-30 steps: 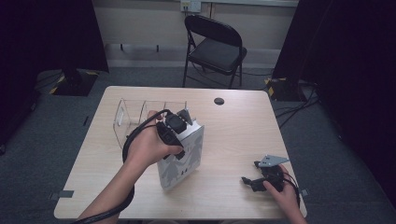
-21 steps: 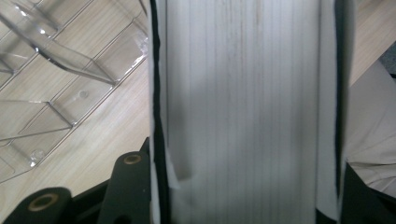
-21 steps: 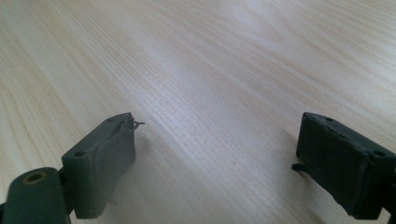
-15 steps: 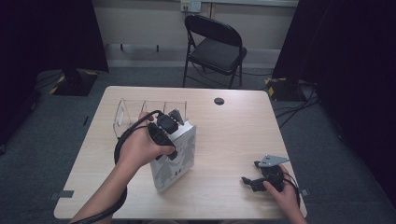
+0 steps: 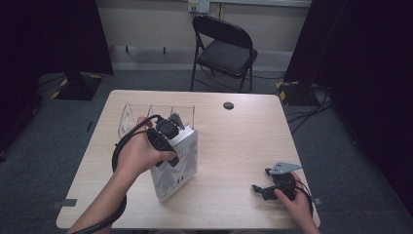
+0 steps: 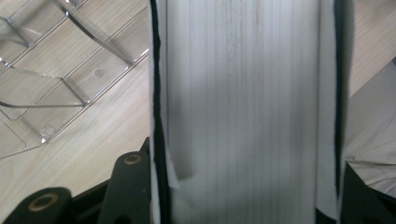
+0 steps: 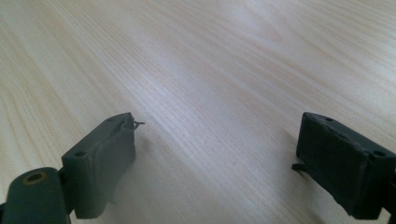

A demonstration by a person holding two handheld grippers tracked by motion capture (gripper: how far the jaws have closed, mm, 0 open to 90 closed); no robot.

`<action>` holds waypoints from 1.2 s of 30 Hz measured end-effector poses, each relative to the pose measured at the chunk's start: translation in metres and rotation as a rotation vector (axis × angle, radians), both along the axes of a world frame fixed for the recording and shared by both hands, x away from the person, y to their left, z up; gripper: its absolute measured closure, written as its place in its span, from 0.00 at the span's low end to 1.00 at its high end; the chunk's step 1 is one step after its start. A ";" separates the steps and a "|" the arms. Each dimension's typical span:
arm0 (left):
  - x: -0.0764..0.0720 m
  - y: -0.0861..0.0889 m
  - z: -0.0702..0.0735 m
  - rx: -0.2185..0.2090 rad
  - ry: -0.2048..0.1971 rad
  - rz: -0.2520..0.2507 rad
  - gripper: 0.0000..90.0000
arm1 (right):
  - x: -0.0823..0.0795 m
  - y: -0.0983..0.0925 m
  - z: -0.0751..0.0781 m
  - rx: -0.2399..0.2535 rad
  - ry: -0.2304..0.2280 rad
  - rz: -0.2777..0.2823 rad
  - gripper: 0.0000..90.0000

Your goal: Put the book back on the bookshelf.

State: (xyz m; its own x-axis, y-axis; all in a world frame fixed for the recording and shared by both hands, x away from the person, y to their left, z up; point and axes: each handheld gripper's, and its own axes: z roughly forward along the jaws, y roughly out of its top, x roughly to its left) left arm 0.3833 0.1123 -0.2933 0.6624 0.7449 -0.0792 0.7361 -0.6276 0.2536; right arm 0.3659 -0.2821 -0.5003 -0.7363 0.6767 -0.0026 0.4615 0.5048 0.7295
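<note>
- High view, nearest edge of the table: right gripper lies low at the table's near right corner, well apart from the book, with the person's right hand on it.
- Right gripper view: jaws stand wide apart with bare wood between them; nothing is held.
- High view, left of the table's centre: a thick white book with a grey pattern on its cover stands on the table, tilted, its lower corner toward the near edge.
- Left gripper sits at the book's top edge, carried by the left hand; a black cable loops from it down along the forearm.
- Left gripper view: jaws are closed onto the book, one on each cover, with the white page edges between them; the grip is firm.
- Just beyond the book, toward the table's far left: a clear plastic rack with upright dividers, seen also in the left gripper view beside the book.
- Far side of the table, right of the rack: a small dark round disc.
- Beyond the table: a black folding chair on the floor.
</note>
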 end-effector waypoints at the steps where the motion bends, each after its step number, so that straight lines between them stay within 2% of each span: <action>1: 0.000 0.001 0.000 -0.001 -0.002 0.005 0.59 | 0.000 0.000 0.000 0.000 0.000 0.000 0.12; 12: 0.003 0.012 -0.001 0.001 0.002 0.041 0.59 | 0.000 0.000 0.000 0.000 0.000 0.000 0.12; 20: 0.008 0.017 -0.001 -0.007 0.020 0.072 0.59 | 0.000 0.000 0.000 0.000 0.000 0.000 0.12; 28: 0.012 0.022 -0.003 -0.007 0.020 0.099 0.59 | 0.000 0.000 0.000 0.000 -0.001 0.000 0.12; 32: 0.014 0.024 -0.002 0.015 0.017 0.098 0.59 | 0.000 0.000 0.000 0.000 0.000 -0.001 0.12; 36: 0.016 0.026 -0.001 0.003 0.018 0.117 0.59 | 0.000 0.000 0.000 0.000 0.000 0.000 0.12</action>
